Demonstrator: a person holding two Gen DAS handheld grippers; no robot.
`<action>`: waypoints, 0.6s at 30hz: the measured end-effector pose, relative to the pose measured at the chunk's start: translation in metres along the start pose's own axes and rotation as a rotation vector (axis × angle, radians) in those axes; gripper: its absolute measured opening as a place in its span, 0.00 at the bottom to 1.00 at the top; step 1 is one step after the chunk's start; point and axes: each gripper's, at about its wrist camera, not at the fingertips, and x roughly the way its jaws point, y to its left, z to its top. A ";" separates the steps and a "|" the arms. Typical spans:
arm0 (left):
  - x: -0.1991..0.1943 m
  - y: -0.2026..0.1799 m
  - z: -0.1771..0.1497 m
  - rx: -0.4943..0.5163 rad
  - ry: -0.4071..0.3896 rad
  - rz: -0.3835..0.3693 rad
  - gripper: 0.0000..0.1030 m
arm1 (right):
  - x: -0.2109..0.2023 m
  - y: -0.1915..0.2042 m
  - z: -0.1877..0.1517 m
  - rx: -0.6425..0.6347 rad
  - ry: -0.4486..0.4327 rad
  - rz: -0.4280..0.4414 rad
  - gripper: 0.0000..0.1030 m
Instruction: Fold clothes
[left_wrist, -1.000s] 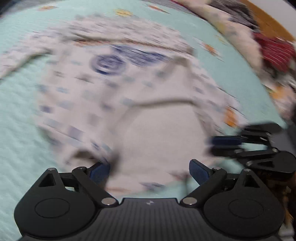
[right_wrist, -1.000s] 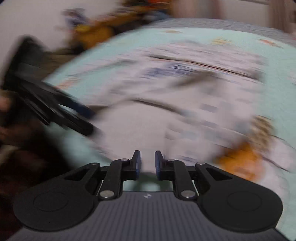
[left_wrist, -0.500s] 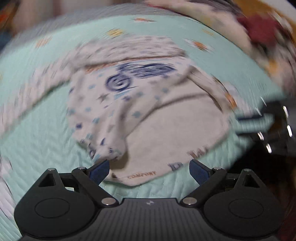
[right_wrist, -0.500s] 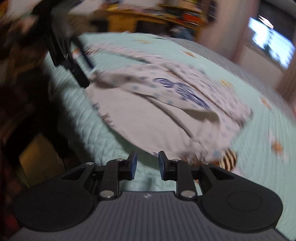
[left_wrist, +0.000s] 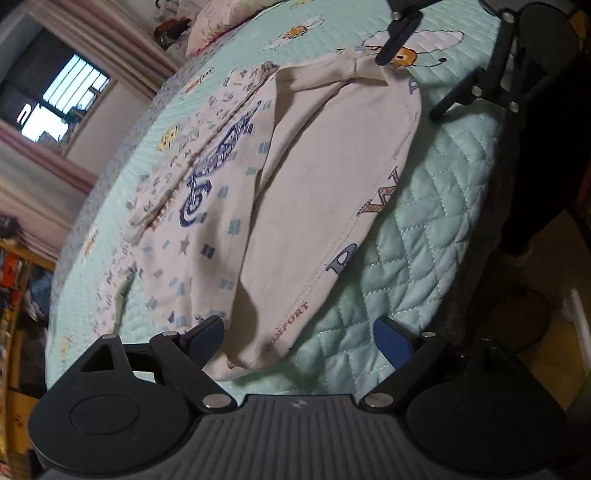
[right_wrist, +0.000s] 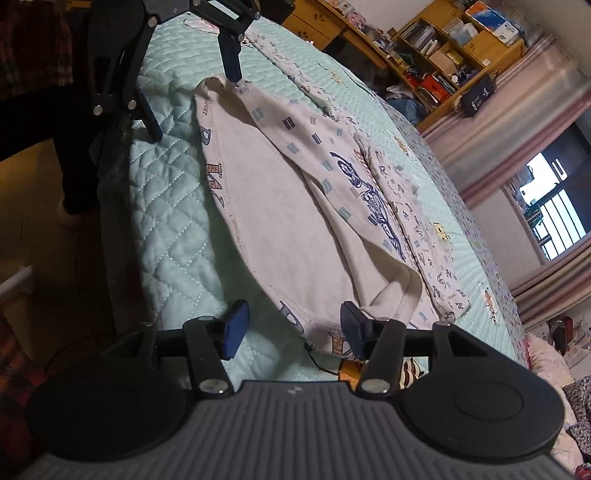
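A white shirt (left_wrist: 314, 166) with blue prints and a motorbike picture lies on the mint quilted bedspread (left_wrist: 424, 221), its lower part turned up so the plain inside shows. My left gripper (left_wrist: 299, 339) straddles one hem corner; its jaws are closing but the pads stand clear of the cloth. In the right wrist view the shirt (right_wrist: 280, 206) stretches away from my right gripper (right_wrist: 293, 328), whose jaws are opening with the other hem corner lying loose between them. Each gripper shows in the other's view: the right gripper (left_wrist: 410, 86) and the left gripper (right_wrist: 195, 105), both at the shirt's far corner.
The bed's edge runs beside both grippers, with dark floor below. A person's dark trouser legs (left_wrist: 535, 184) stand by the bed. A wooden shelf (right_wrist: 443, 48) full of items, a curtained window (right_wrist: 554, 210) and a pillow (left_wrist: 221, 22) lie beyond.
Both views have rolled and sharpened. The right jaws went from nearly shut to wide apart. The shirt now lies still on the bedspread with its hem spread out.
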 end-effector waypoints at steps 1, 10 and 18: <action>-0.005 0.001 0.002 0.010 -0.010 0.007 0.80 | 0.000 0.000 -0.001 0.004 -0.002 -0.001 0.55; -0.010 -0.012 0.011 0.197 -0.031 0.155 0.82 | 0.001 -0.002 -0.007 0.068 -0.012 -0.006 0.56; 0.001 -0.044 0.009 0.441 -0.007 0.232 0.81 | -0.001 0.000 -0.009 0.058 -0.012 -0.022 0.59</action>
